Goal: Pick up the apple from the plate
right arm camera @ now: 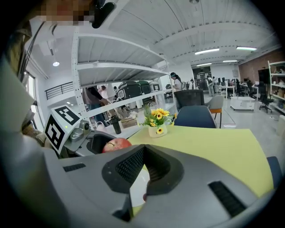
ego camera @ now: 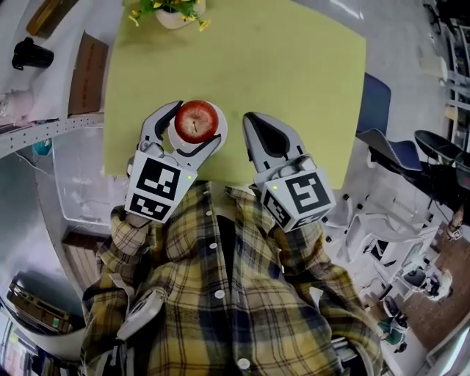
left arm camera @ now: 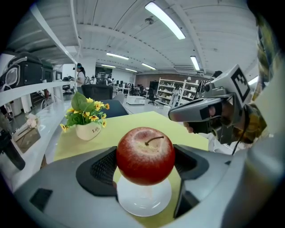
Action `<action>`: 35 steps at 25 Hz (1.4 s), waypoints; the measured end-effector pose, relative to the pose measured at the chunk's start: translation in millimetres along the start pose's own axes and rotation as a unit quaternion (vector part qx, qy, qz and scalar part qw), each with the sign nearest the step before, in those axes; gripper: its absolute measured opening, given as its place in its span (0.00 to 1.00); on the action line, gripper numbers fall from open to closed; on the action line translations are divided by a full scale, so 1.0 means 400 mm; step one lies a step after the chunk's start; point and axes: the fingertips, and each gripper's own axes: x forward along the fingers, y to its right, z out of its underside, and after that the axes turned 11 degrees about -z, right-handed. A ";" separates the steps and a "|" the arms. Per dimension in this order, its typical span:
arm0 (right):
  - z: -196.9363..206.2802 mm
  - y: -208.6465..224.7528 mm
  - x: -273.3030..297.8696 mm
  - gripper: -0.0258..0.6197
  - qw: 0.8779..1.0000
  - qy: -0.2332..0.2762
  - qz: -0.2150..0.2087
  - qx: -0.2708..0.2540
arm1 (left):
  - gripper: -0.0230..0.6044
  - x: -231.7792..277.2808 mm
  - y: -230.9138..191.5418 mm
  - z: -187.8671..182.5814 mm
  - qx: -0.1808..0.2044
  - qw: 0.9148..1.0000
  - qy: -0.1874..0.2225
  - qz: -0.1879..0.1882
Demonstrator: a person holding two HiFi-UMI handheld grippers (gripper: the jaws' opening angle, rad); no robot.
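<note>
A red apple point(ego camera: 197, 120) point(left arm camera: 145, 155) sits between the jaws of my left gripper point(ego camera: 197, 125) point(left arm camera: 145, 163), which is shut on it from both sides. The apple hangs just above a small white plate point(ego camera: 221, 133) point(left arm camera: 144, 199) near the front edge of the yellow-green table point(ego camera: 294, 73). In the right gripper view the apple point(right arm camera: 116, 144) shows at the left, by the left gripper point(right arm camera: 95, 143). My right gripper point(ego camera: 256, 123) point(right arm camera: 142, 165) hovers to the right of the plate, jaws together and holding nothing.
A white pot of yellow flowers point(ego camera: 172, 11) point(left arm camera: 87, 125) point(right arm camera: 156, 127) stands at the table's far edge. Blue chairs point(ego camera: 376, 103) stand to the right of the table. A clear plastic bin point(ego camera: 81, 176) and a shelf with a black bottle point(ego camera: 29, 53) are on the left.
</note>
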 end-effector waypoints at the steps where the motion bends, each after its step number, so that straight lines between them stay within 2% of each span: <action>1: -0.007 -0.001 -0.011 0.04 1.000 0.005 0.003 -0.002 | 0.68 -0.007 0.001 -0.011 0.001 1.000 0.003 0.000; 8: -0.062 -0.010 -0.091 0.04 0.999 0.036 0.021 -0.006 | 0.68 -0.086 0.039 -0.095 0.011 1.000 0.020 0.017; 15: -0.112 -0.019 -0.119 0.04 0.998 0.058 0.020 -0.028 | 0.68 -0.136 0.064 -0.161 0.027 0.998 0.044 0.028; 35: -0.116 -0.034 -0.138 0.04 0.997 0.046 0.006 -0.055 | 0.68 -0.141 0.101 -0.179 0.021 0.998 0.058 0.026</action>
